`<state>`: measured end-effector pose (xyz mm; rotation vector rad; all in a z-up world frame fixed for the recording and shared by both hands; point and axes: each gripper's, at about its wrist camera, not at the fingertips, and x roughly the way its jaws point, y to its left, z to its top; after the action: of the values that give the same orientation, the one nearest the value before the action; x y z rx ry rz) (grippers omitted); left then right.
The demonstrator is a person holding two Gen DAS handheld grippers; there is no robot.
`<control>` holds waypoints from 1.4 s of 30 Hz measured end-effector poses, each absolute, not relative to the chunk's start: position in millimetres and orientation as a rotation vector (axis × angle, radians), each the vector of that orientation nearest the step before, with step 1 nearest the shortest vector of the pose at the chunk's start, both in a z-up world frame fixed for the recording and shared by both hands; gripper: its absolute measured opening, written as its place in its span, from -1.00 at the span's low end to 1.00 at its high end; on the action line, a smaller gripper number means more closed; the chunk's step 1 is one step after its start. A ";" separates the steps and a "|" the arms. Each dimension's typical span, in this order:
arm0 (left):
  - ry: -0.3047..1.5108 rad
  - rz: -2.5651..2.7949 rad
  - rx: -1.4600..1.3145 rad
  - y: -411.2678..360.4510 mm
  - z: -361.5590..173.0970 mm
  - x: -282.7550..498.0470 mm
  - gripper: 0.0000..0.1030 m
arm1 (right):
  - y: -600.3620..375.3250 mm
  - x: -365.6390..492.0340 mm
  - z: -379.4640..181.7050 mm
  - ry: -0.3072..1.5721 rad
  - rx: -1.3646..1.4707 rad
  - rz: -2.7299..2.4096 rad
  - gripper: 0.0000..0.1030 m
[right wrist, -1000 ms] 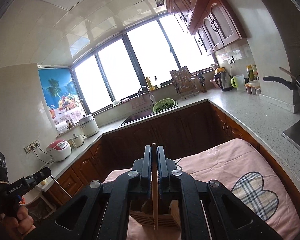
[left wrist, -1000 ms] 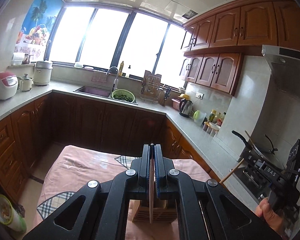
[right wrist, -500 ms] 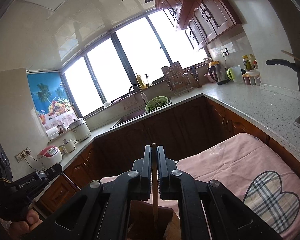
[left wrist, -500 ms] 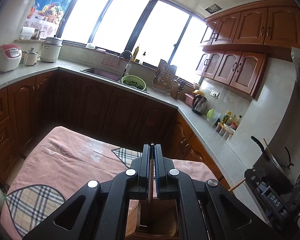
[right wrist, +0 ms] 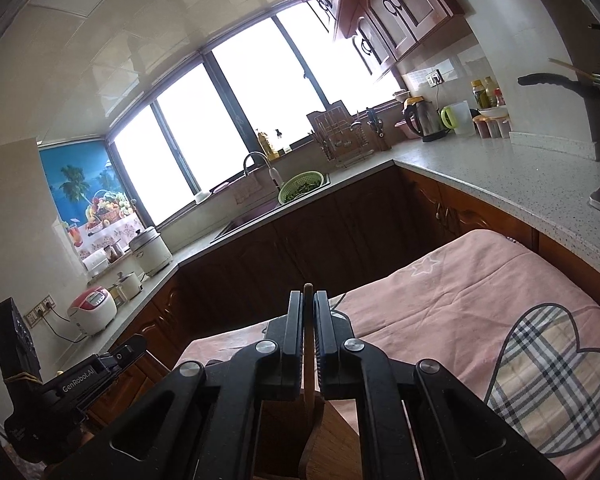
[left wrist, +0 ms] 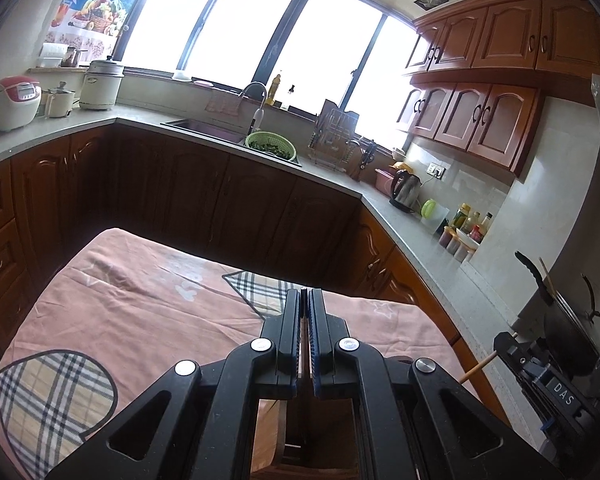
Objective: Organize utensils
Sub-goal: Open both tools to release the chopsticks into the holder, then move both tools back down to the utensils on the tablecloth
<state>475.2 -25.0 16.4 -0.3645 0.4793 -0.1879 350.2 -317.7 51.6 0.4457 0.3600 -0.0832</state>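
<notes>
Over the pink-clothed table point(left wrist: 148, 320), the left gripper point(left wrist: 304, 300) has sunk, clamped on a thin wooden utensil point(left wrist: 303, 380) into the wooden holder point(left wrist: 268, 432); rightward, the right gripper point(right wrist: 308, 304) likewise pinches its wooden utensil point(right wrist: 309, 364), lowered into that holder, so release looks near.

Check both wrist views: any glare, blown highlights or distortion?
Left wrist: the wide kitchen windows are blown out white, the brown wooden cabinets below sit in shade, straight edges bow. Right wrist: same white windows, a strongly curved grey speckled countertop.
</notes>
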 end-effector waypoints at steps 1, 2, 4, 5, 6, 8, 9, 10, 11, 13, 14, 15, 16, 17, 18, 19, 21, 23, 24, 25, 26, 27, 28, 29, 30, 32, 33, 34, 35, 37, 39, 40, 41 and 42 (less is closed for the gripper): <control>0.481 -0.188 -0.363 -21.6 16.2 472.6 -0.95 | -318.5 351.5 51.7 0.364 0.449 -0.081 -0.90; 0.483 -0.186 -0.365 -19.4 17.4 471.4 -0.95 | -319.2 351.6 52.0 0.367 0.452 -0.080 -0.90; 0.497 -0.193 -0.368 -14.9 18.9 471.8 -0.93 | -320.7 352.2 51.4 0.375 0.460 -0.078 -0.90; 0.503 -0.193 -0.368 -12.8 17.9 471.2 -0.90 | -321.4 352.7 51.2 0.378 0.465 -0.074 -0.86; 0.507 -0.192 -0.368 -9.9 17.7 468.3 -0.84 | -322.0 352.8 51.2 0.379 0.468 -0.072 -0.83; 0.507 -0.186 -0.373 -7.7 18.6 467.5 -0.61 | -322.5 352.8 51.0 0.384 0.471 -0.069 -0.81; 0.500 -0.181 -0.379 -6.0 19.3 466.5 -0.50 | -322.7 352.8 51.5 0.387 0.471 -0.069 -0.81; 0.496 -0.179 -0.381 -4.8 20.4 464.9 -0.44 | -323.2 352.9 52.3 0.388 0.471 -0.068 -0.80; 0.495 -0.180 -0.381 -4.3 20.9 464.2 -0.43 | -323.4 352.9 52.8 0.391 0.473 -0.068 -0.78; 0.496 -0.179 -0.378 -4.1 21.3 462.7 -0.31 | -325.0 352.6 53.6 0.394 0.481 -0.072 -0.58; 0.496 -0.178 -0.377 -3.5 21.8 462.0 -0.28 | -325.7 351.9 54.0 0.393 0.486 -0.071 -0.20; 0.498 -0.176 -0.375 -3.2 22.1 460.7 -0.19 | -326.2 350.5 54.6 0.389 0.491 -0.067 -0.05; 0.499 -0.174 -0.376 -2.4 22.4 459.2 -0.13 | -326.2 348.4 55.1 0.382 0.494 -0.066 0.20; 0.499 -0.173 -0.378 -1.3 22.6 456.9 -0.03 | -326.0 346.1 56.4 0.377 0.494 -0.066 0.29; 0.499 -0.170 -0.379 -0.5 22.8 453.7 0.08 | -325.9 344.0 57.5 0.374 0.495 -0.065 0.31; 0.500 -0.167 -0.378 0.6 23.3 449.9 0.19 | -326.1 341.5 58.8 0.373 0.500 -0.061 0.36; 0.500 -0.164 -0.376 3.7 24.1 439.1 0.32 | -327.1 334.5 60.5 0.367 0.516 -0.053 0.58; 0.502 -0.148 -0.365 7.1 24.6 425.6 0.51 | -327.6 324.2 62.1 0.355 0.521 -0.050 0.78; 0.503 -0.137 -0.360 8.9 25.4 417.8 0.59 | -327.6 318.4 62.4 0.352 0.522 -0.051 0.83; 0.504 -0.133 -0.359 11.3 25.3 409.5 0.60 | -328.0 312.0 62.4 0.350 0.528 -0.052 0.92; 0.509 -0.134 -0.361 13.5 25.1 401.2 0.60 | -328.7 306.1 62.1 0.349 0.535 -0.052 0.96; 0.518 -0.134 -0.363 15.6 24.5 393.1 0.61 | -328.9 300.0 61.2 0.350 0.542 -0.052 0.96; 0.528 -0.131 -0.364 17.8 23.6 385.2 0.61 | -329.5 294.5 60.2 0.356 0.547 -0.052 0.96; 0.537 -0.128 -0.366 20.2 23.0 376.7 0.61 | -329.2 288.6 58.4 0.363 0.549 -0.051 0.96; 0.547 -0.127 -0.369 23.1 22.1 368.4 0.61 | -328.9 282.8 56.9 0.370 0.550 -0.051 0.96; 0.560 -0.123 -0.373 29.1 21.2 350.7 0.61 | -327.8 270.8 52.7 0.389 0.549 -0.049 0.96; 0.564 -0.121 -0.372 32.0 20.5 341.1 0.61 | -327.0 264.7 50.7 0.398 0.548 -0.048 0.96; 0.569 -0.118 -0.370 34.0 20.3 332.1 0.61 | -326.8 258.2 48.7 0.406 0.546 -0.049 0.96; 0.576 -0.114 -0.369 36.3 19.4 323.7 0.61 | -324.9 251.5 46.5 0.412 0.542 -0.050 0.96; 0.594 -0.111 -0.374 41.5 18.9 309.2 0.61 | -322.8 240.0 42.7 0.429 0.535 -0.051 0.96; 0.615 -0.115 -0.383 46.2 19.0 297.0 0.61 | -319.2 228.9 38.1 0.451 0.519 -0.048 0.96; 0.623 -0.115 -0.387 48.2 19.1 290.6 0.61 | -317.5 223.2 35.1 0.463 0.511 -0.052 0.96; 0.630 -0.114 -0.391 50.1 18.4 283.9 0.61 | -316.4 218.0 32.4 0.474 0.506 -0.056 0.96; 0.635 -0.115 -0.395 53.1 19.2 278.5 0.61 | -315.3 212.4 30.0 0.484 0.502 -0.056 0.96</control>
<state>278.5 53.1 19.2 -0.3952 0.6354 -0.1146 212.4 -315.3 30.0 0.5020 0.4836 -0.0555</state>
